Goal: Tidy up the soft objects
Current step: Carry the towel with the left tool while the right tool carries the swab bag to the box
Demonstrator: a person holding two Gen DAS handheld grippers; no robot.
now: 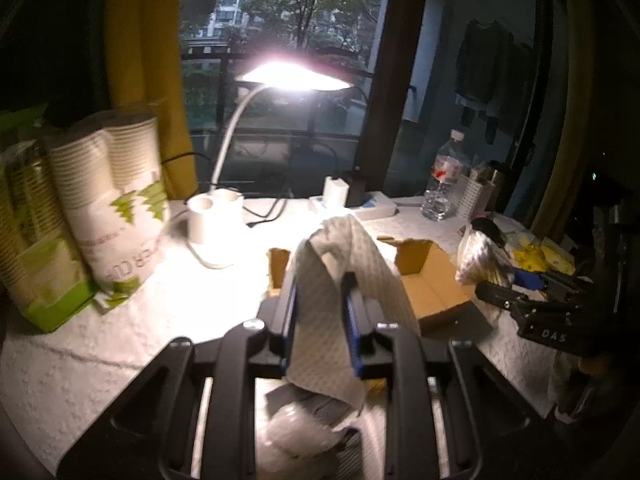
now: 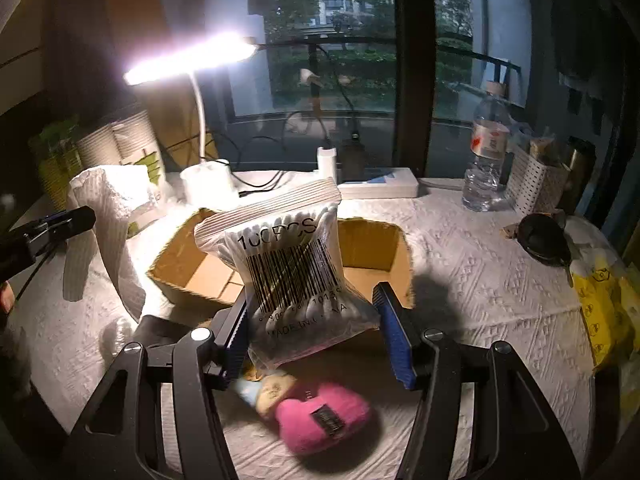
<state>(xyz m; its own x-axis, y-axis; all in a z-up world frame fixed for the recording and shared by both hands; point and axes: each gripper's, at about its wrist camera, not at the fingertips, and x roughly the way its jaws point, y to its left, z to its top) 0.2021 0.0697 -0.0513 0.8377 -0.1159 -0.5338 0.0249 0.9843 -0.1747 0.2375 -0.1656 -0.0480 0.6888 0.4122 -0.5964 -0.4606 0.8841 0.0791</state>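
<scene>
Left tool (image 1: pixel 320 300): jaws clamped on a white cloth (image 1: pixel 344 276). Cloth stands up between the blue pads, folds over at 12 o'clock of the tips, and hangs back down toward the camera. In the right view the same cloth (image 2: pixel 108 224) drapes off the left tool (image 2: pixel 60 222) at 9 o'clock, its ends off the desk (image 2: pixel 472 264).

Right tool (image 2: pixel 316 312): jaws partly apart; a clear swab bag (image 2: pixel 296 264) sits between them. Left pad touches the bag; whether the right pad touches, cannot tell. Bag upright, barcode facing the camera, top edge at 12 o'clock.

Open box (image 2: pixel 372 256) on the desk directly behind the bag, at 12 o'clock of the right tool; in the left view the box (image 1: pixel 428 280) lies at 1 o'clock of the left tool, the right tool (image 1: pixel 504 284) with the bag (image 1: pixel 476 256) at 3 o'clock.

Pink plush (image 2: pixel 324 416) lies on the desk at 6 o'clock, beneath the right tool. Lit lamp (image 2: pixel 192 60) at 11 o'clock. Bottle (image 2: pixel 486 160) at 2 o'clock.
</scene>
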